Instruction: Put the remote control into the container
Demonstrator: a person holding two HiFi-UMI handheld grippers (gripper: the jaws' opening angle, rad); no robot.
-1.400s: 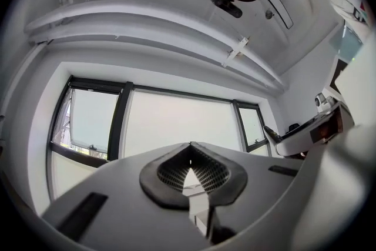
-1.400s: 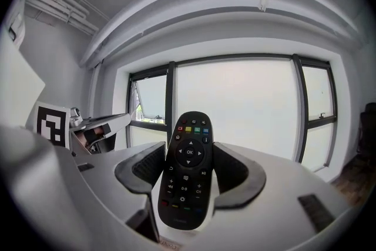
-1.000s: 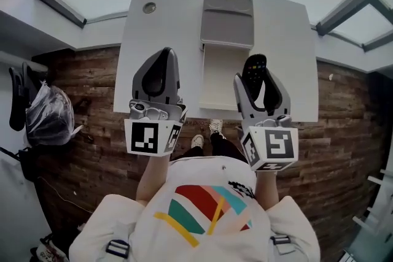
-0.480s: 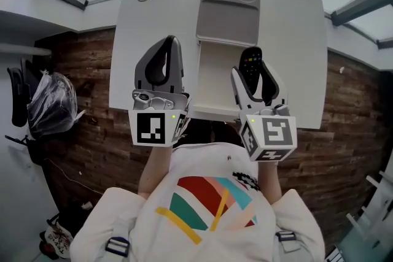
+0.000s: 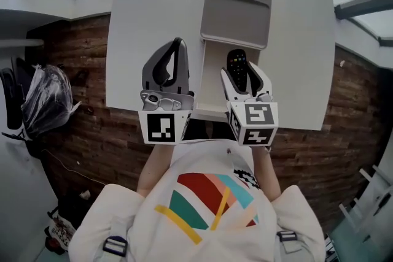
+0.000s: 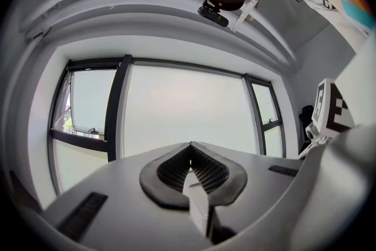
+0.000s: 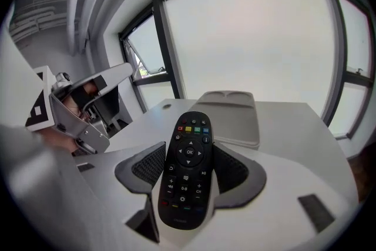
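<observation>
One pair, our right tongs, grips the remote control lengthwise, pointing ahead over the container; our left tongs hang closed, empty, alongside.

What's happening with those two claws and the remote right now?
Left gripper shut, empty. Right gripper shut on remote control, held over the open container. Nothing in the way.

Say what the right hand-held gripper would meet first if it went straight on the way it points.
Most likely the grey lid, lying straight ahead of the remote held in the right hand-held gripper. Its height above the table is unclear, so it could pass over the lid.
</observation>
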